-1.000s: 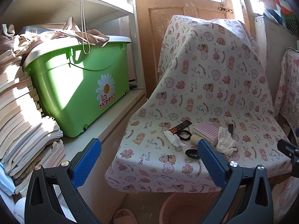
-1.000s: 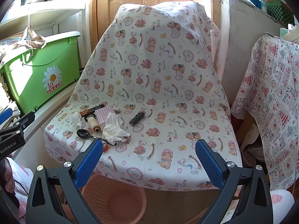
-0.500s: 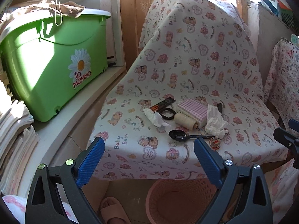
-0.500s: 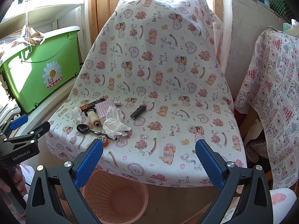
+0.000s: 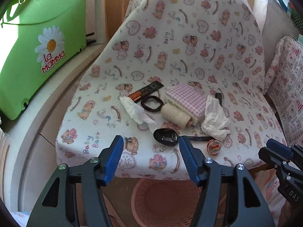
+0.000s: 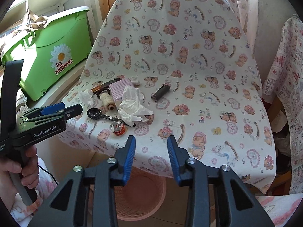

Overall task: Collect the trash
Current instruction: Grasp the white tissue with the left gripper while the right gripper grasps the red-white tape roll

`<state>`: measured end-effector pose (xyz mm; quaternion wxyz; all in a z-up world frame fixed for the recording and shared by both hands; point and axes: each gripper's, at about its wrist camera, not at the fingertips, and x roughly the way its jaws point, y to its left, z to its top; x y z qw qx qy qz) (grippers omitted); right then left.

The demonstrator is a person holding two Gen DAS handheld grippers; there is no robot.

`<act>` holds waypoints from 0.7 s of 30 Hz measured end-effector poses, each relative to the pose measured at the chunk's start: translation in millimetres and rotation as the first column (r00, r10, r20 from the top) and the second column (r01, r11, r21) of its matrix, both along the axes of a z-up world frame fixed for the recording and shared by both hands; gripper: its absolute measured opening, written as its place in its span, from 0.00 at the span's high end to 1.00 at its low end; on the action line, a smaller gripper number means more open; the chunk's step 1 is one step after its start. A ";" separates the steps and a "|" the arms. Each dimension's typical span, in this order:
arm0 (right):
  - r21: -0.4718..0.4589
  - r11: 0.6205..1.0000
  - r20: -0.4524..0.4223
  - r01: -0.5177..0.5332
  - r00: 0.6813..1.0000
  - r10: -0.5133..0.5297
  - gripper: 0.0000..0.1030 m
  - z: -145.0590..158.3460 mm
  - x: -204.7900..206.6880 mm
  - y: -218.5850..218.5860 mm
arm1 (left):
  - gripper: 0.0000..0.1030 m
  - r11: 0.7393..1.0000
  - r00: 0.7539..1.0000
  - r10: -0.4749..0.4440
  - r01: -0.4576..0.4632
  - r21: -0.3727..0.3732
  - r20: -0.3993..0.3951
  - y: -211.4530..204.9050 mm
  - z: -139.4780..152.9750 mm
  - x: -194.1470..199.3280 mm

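Observation:
Two crumpled white tissues lie on a chair seat draped in a teddy-bear cloth [image 5: 189, 37]: one on the left [image 5: 136, 111] [image 6: 86, 96], a bigger one on the right [image 5: 215, 121] [image 6: 132, 106]. A pink wicker basket [image 5: 162, 200] [image 6: 140, 193] stands on the floor under the seat's front edge. My left gripper [image 5: 151, 145] hovers near the front edge, short of the left tissue, its jaws closing with nothing between them. My right gripper [image 6: 151, 145] hangs over the seat's front, jaws closing on nothing.
On the seat also lie a black spoon [image 5: 166, 137], a twine spool [image 5: 176, 114], a pink checked cloth [image 5: 187, 98], a dark ring [image 5: 151, 104], an orange-black wrapper [image 5: 145, 90], a small tape roll [image 6: 117, 127] and a dark tube [image 6: 161, 92]. A green tub [image 5: 37, 43] stands left.
Both grippers have sunk and tipped down toward the seat's front edge, and both pairs of jaws have narrowed. The left one has come closer to the items.

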<state>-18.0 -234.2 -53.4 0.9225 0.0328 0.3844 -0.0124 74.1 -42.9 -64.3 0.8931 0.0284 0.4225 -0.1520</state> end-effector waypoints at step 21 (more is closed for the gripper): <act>-0.049 0.998 -0.033 0.031 0.999 -0.033 0.67 -11.7 19.2 0.5 | 0.49 0.983 0.987 0.159 -0.162 -0.092 -0.036 7.7 -13.7 56.6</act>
